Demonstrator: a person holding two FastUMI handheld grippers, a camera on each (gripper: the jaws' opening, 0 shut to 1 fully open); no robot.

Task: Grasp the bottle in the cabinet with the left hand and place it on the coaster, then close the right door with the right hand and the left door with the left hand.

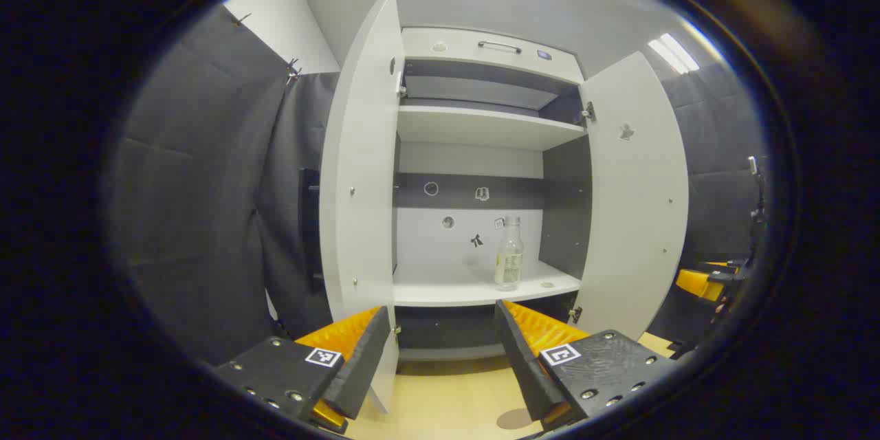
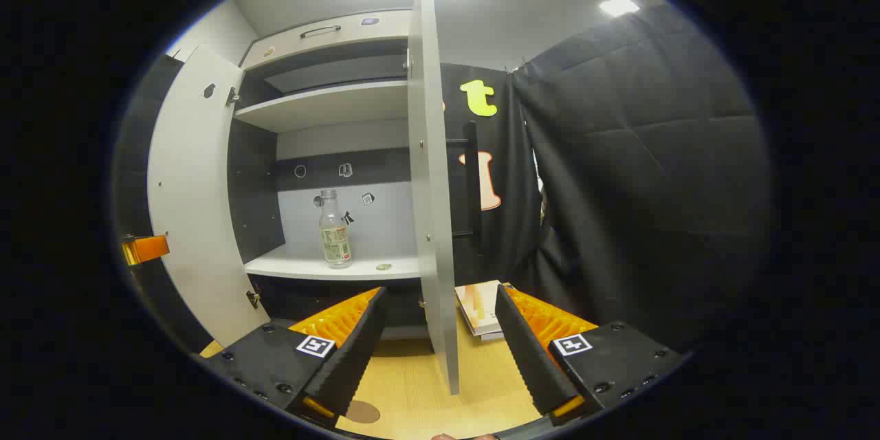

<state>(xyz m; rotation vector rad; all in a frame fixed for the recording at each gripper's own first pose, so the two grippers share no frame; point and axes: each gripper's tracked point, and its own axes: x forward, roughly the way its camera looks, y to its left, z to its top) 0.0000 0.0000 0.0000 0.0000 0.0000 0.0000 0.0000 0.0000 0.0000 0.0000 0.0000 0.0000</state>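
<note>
A clear bottle (image 1: pixel 509 256) with a pale label stands upright on the lower shelf (image 1: pixel 447 287) of the white cabinet, near its right side. Both doors stand wide open: the left door (image 1: pixel 357 199) and the right door (image 1: pixel 632 199). My left gripper (image 1: pixel 440 357) is open in front of the shelf, well short of the bottle, with nothing between its fingers. A round brown coaster (image 1: pixel 515 418) lies on the wooden tabletop below. In the right gripper view, my right gripper (image 2: pixel 440 350) is open, with the right door (image 2: pixel 430 185) edge-on between its fingers; the bottle (image 2: pixel 335 230) and coaster (image 2: pixel 362 412) show to the left.
An upper shelf (image 1: pixel 481 125) sits bare above the bottle. A small flat disc (image 1: pixel 548 284) lies on the lower shelf beside the bottle. A stack of flat boxes (image 2: pixel 481 309) rests on the table behind the right door. Dark cloth walls close in both sides.
</note>
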